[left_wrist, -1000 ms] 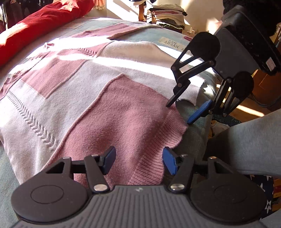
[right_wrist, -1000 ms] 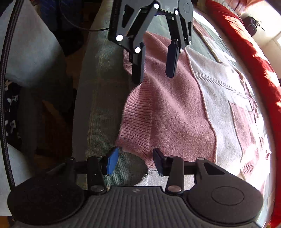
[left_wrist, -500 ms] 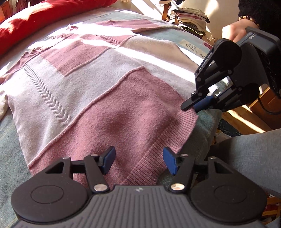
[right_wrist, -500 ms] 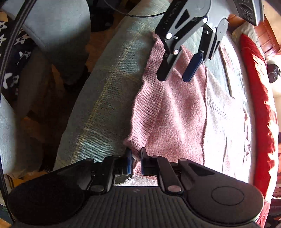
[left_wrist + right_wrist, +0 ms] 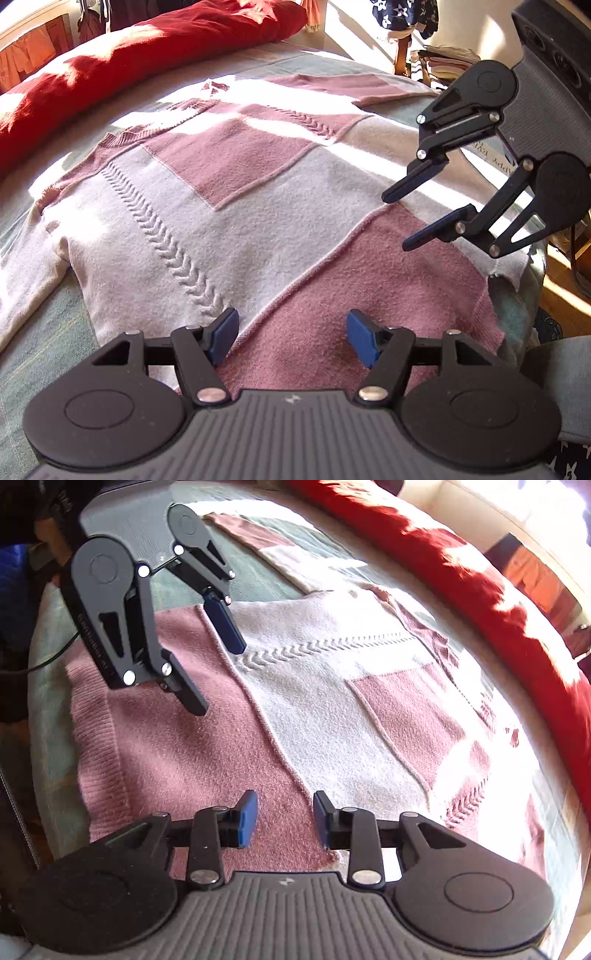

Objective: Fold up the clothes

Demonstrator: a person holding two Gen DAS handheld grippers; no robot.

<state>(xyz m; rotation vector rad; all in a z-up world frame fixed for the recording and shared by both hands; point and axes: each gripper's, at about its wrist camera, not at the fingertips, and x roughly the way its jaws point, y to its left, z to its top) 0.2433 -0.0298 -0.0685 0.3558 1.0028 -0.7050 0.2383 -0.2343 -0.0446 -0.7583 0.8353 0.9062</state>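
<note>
Pink-and-white sweater [image 5: 229, 221] beneath both hand-held grippers

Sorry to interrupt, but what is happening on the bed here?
A person is folding clothes with two handheld grippers. A pink and white sweater lies spread flat on the bed. The left gripper and right gripper are both open above its lower half, holding nothing. No fold is made yet.

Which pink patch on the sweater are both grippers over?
The big pink patch at the ribbed hem, nearest the bed edge. The other pink patch sits farther up the sweater, toward the collar.
</note>
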